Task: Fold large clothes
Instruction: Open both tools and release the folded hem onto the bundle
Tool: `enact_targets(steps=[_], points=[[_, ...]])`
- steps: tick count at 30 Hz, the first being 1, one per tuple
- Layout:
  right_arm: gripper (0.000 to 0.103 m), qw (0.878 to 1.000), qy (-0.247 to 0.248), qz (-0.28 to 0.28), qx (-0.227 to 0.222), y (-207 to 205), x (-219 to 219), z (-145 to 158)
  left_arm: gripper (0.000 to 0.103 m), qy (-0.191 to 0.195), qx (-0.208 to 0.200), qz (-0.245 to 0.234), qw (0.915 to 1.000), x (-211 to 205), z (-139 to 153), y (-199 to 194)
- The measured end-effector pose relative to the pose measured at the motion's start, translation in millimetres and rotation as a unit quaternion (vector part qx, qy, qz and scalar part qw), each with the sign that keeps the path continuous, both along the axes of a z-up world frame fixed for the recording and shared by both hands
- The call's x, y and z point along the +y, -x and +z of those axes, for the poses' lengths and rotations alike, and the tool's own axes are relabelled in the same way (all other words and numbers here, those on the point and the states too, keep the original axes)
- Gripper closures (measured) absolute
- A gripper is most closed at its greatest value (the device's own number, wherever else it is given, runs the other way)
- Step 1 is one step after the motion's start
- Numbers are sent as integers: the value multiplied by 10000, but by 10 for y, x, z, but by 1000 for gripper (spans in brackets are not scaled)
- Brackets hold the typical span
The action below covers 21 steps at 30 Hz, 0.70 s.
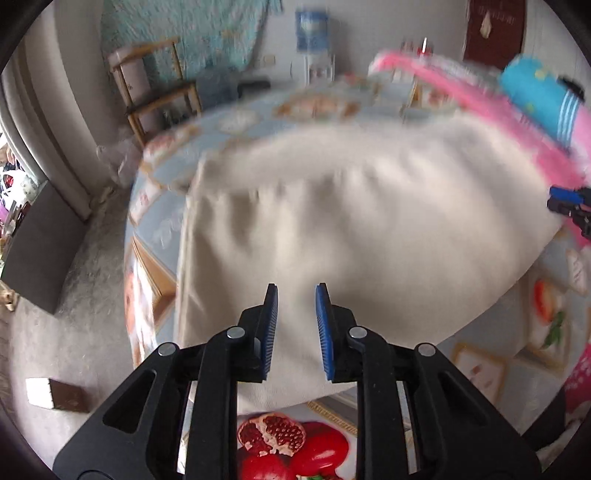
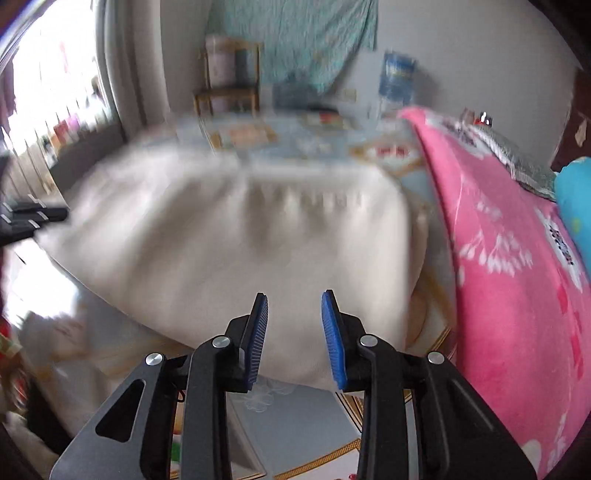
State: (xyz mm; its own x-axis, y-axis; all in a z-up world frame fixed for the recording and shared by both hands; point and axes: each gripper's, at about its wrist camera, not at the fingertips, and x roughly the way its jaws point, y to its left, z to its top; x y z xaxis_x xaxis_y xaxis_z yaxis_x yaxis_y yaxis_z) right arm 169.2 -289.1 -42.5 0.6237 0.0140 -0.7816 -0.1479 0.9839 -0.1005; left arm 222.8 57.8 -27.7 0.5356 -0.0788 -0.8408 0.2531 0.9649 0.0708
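your left gripper [image 1: 296, 295] and right gripper [image 2: 294, 301] both hang slightly parted, holding nothing; the cream garment [image 1: 351, 221] ahead lies partly folded, with more folds likely left.

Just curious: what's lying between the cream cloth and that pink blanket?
Only a narrow strip of the patterned bed cover separates the cream cloth from the pink blanket; the right wrist view shows it best.

Walls: pale grey | upper centre: teal patterned cloth [image 2: 295, 37] hung | upper left: wooden chair [image 1: 155, 88] | top centre: water dispenser [image 1: 312, 48] | upper right: dark red door [image 1: 495, 29] | floor [image 1: 55, 350]: grey carpet | far left: bright window [image 2: 48, 85]
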Motion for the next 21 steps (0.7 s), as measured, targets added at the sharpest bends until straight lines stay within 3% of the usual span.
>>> enact_targets(steps=[2,4,9,12,15,16,17,19,21], points=[[73,9989,-451,-67,81,-11,-171,-7,82,-33,-24,97,9999,113,-39,43],[73,9981,-528,-290,141,-19,-228,104,83,-51,-195,176,9996,191,78,109],[73,9906,-1144,667,-346,-40,367,447,84,591,-654,-488,9949,-178,384,174],[74,9825,-1373,1191,-396,-130,769,431,84,590,-557,-909,9925,-651,321,99],[80,9810,-1360,1383,37,-263,1010,119,83,499,-265,-990,9935,-856,88,18],[81,9841,-1136,1334,283,-318,1058,-63,82,464,-146,-939,9944,-864,8,0],[81,9835,-1168,1353,282,-329,1048,-113,82,398,-59,-894,9952,-849,-64,-13],[83,9815,-1353,1284,440,-376,975,-27,82,478,-78,-922,9946,-789,-70,-14],[88,9825,-1372,1239,241,-436,934,161,82,558,-198,-933,9939,-763,21,-35]])
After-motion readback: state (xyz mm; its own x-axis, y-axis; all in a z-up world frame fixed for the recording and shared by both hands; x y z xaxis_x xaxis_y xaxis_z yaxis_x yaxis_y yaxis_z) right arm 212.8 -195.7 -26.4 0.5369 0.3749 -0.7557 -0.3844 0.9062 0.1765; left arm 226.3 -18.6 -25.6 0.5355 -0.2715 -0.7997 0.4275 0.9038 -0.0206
